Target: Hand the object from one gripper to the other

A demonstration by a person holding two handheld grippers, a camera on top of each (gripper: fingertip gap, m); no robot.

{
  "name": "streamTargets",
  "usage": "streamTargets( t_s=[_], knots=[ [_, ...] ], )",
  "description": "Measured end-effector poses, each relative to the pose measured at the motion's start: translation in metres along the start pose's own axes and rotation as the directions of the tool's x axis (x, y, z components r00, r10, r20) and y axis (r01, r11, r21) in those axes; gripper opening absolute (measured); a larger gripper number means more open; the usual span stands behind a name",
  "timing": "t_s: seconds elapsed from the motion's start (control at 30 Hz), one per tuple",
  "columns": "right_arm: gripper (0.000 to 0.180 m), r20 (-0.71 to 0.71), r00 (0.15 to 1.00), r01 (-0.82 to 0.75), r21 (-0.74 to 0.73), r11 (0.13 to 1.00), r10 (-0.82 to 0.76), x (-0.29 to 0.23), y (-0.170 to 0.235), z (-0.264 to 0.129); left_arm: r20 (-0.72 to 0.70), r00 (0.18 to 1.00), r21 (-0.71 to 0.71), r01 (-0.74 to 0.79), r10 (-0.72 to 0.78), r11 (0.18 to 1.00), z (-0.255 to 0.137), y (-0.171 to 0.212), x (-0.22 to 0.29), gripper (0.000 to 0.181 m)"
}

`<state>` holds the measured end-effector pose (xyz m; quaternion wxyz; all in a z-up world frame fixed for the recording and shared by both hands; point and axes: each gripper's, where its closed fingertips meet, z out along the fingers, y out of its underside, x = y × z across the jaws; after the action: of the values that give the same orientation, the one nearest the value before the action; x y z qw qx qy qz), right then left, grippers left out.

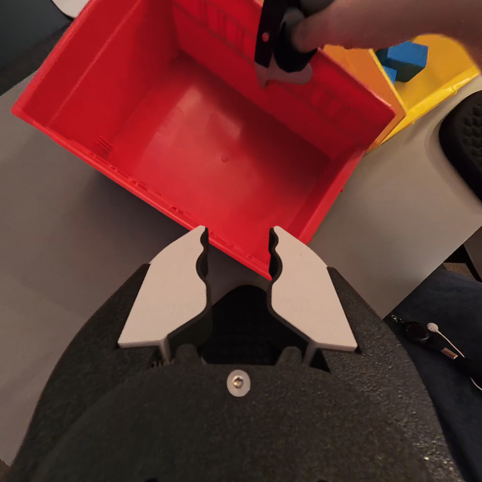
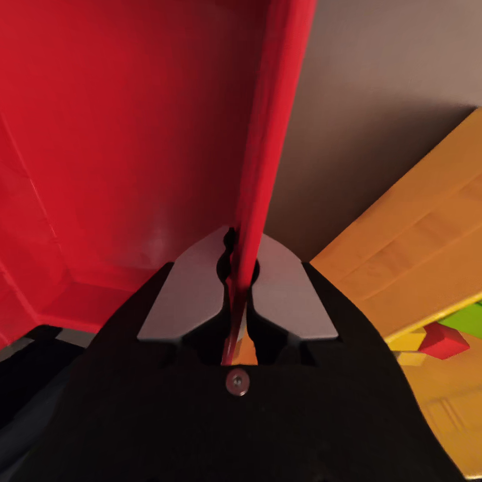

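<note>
An empty red bin (image 1: 104, 78) fills the left wrist view, tilted across the white table (image 1: 65, 208). My right gripper (image 1: 281, 75), held by a person's hand (image 1: 365, 23), is clamped on the bin's far wall. In the right wrist view my right gripper (image 2: 245, 234) is shut on that thin red wall (image 2: 273, 130), with the bin's inside to its left. My left gripper (image 1: 238, 232) is open and empty. The bin's near rim runs across the gap at its fingertips, and the fingers stand apart from it.
A yellow bin (image 1: 427, 96) stands right of the red one with a blue block (image 1: 407, 60) in it. The right wrist view shows its side (image 2: 404, 234) and red (image 2: 443, 341) and green (image 2: 467, 320) blocks. A black chair (image 1: 464, 138) is at the right edge.
</note>
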<state>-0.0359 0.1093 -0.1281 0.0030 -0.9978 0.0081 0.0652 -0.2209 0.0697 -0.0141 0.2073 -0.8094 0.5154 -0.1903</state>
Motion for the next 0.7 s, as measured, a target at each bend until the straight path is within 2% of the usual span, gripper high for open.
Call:
streamTargets(
  t_s=[0.07, 0.13, 0.23, 0.33, 0.43, 0.57, 0.7],
  knots=[
    [0.007, 0.053, 0.999, -0.007, 0.038, 0.999, 0.005, -0.008, -0.009, -0.003, 0.004, 1.0, 0.004, -0.008, 0.007, 1.0, -0.004, -0.004, 0.003, 0.044],
    [0.008, 0.105, 0.994, -0.009, 0.005, 1.0, 0.008, -0.019, -0.009, -0.005, 0.016, 1.0, 0.003, -0.019, 0.019, 1.0, -0.011, -0.007, 0.006, 0.044],
    [0.007, 0.095, 0.995, 0.036, -0.049, 0.998, -0.031, -0.033, -0.011, -0.011, 0.03, 0.999, 0.016, -0.039, 0.039, 0.999, -0.031, -0.017, 0.014, 0.044],
    [0.006, 0.098, 0.991, 0.093, -0.059, 0.994, -0.087, -0.049, -0.021, -0.033, 0.066, 0.995, 0.075, -0.074, 0.069, 0.994, -0.07, -0.035, 0.026, 0.044],
    [0.006, 0.121, 0.984, 0.14, -0.046, 0.989, -0.134, -0.055, -0.029, -0.072, 0.111, 0.989, 0.168, -0.119, 0.101, 0.979, -0.125, -0.058, 0.045, 0.045],
    [0.006, 0.149, 0.981, 0.128, -0.022, 0.991, -0.124, -0.023, -0.025, -0.141, 0.156, 0.979, 0.284, -0.175, 0.134, 0.943, -0.194, -0.09, 0.076, 0.045],
    [0.007, 0.168, 0.986, 0.014, 0.053, 0.998, -0.022, 0.06, -0.002, -0.201, 0.188, 0.969, 0.378, -0.223, 0.161, 0.898, -0.222, -0.124, 0.097, 0.052]
  ],
)
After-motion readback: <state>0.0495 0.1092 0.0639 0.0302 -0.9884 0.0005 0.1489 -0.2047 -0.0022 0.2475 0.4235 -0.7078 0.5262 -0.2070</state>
